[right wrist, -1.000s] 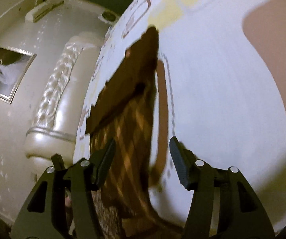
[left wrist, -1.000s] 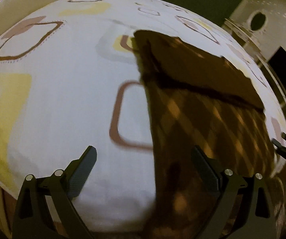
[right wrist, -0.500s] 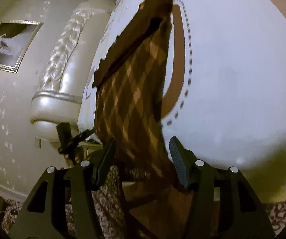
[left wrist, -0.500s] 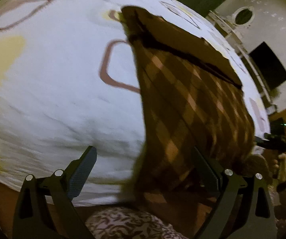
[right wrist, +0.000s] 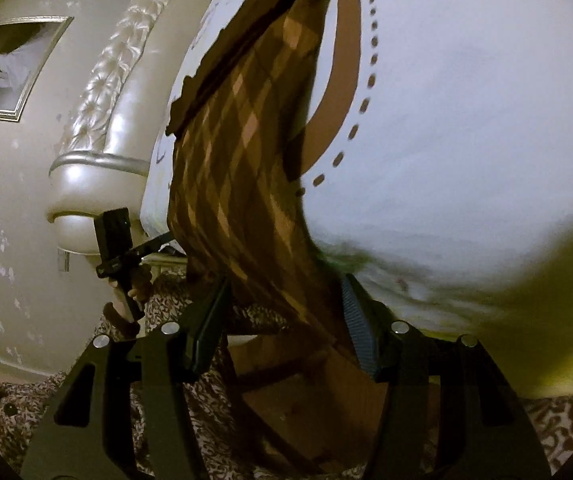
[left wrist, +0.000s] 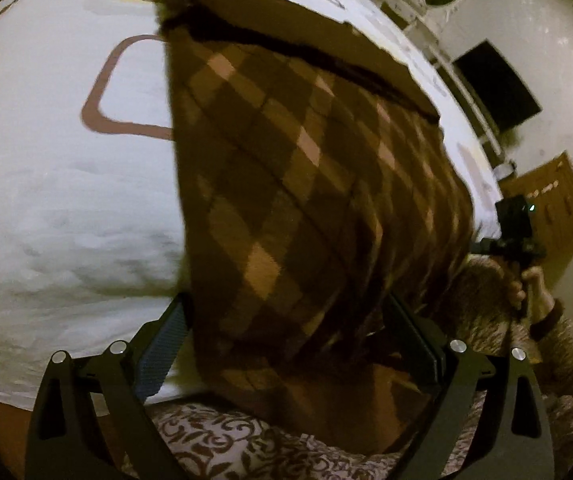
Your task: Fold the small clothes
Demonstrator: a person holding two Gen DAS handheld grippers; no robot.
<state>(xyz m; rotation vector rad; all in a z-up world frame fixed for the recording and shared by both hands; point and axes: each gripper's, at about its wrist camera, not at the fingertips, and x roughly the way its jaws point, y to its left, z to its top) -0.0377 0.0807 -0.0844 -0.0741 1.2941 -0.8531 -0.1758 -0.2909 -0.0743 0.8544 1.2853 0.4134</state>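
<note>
Garment: brown argyle cloth (left wrist: 286, 184) draped over the bed's (left wrist: 66, 208) near edge.
Left gripper (left wrist: 290, 344): fingers spread, cloth between; grasp indeterminate.
Right gripper (right wrist: 286, 316): likewise.
Right view only: headboard (right wrist: 106, 120), framed picture (right wrist: 6, 64).

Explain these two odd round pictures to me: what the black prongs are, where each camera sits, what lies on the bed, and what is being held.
There is no robot here. A person holds a two-finger gripper in each hand, with a fisheye camera on each looking along its fingers. One picture is from the left gripper, the other from the right gripper. A brown checked garment lies on a white patterned bedsheet, its near end hanging over the bed's edge. Both grippers are open with the cloth running between their fingers; neither grips it yet.
</note>
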